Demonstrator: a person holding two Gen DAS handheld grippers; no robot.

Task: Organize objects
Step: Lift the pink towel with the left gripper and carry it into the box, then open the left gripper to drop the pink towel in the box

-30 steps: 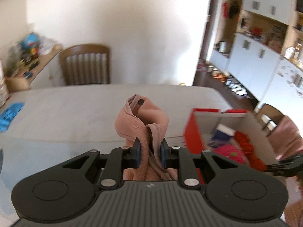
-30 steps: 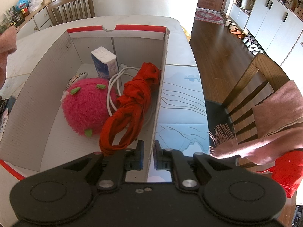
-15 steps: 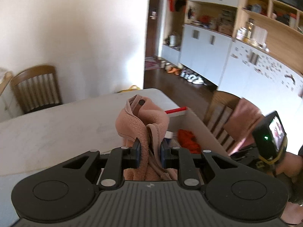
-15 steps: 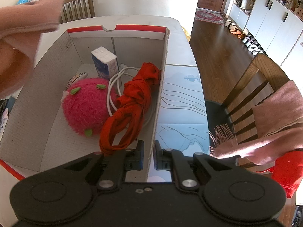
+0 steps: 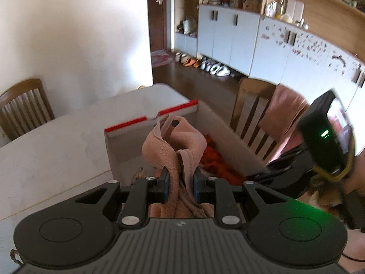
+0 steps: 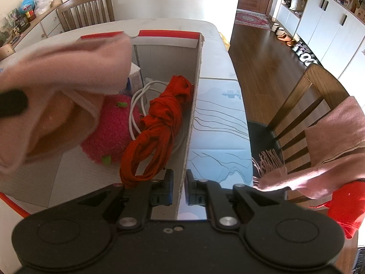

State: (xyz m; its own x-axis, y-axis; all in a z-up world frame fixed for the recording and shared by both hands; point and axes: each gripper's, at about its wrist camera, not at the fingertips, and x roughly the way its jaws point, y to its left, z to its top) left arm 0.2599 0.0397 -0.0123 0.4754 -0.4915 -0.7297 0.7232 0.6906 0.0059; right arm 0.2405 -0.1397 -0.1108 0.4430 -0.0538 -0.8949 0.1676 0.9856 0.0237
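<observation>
My left gripper (image 5: 181, 181) is shut on a pink fleece hat (image 5: 173, 147) with a strap and a dark snap, held in the air over the open cardboard box (image 5: 127, 146). In the right wrist view the same pink fleece hat (image 6: 63, 86) hangs blurred above the box's left half. My right gripper (image 6: 180, 188) is shut on the box's right side wall (image 6: 192, 118). Inside the box lie a fuzzy pink ball (image 6: 111, 132), a knotted red cloth (image 6: 157, 132), a white cable (image 6: 136, 105) and a small white and blue carton (image 6: 134, 77), partly hidden by the hat.
The box stands on a white table (image 5: 57, 150) with a pale blue mat (image 6: 219, 127) beside it. A wooden chair (image 6: 303, 107) draped with a pink scarf (image 6: 324, 150) stands at the right. Another chair (image 6: 86, 9) and a cluttered sideboard (image 6: 25, 22) are at the far end.
My left gripper has carried the pink hat to the right, from over the bare table to above the box, and rolled a little. The right gripper kept its hold on the box wall.
</observation>
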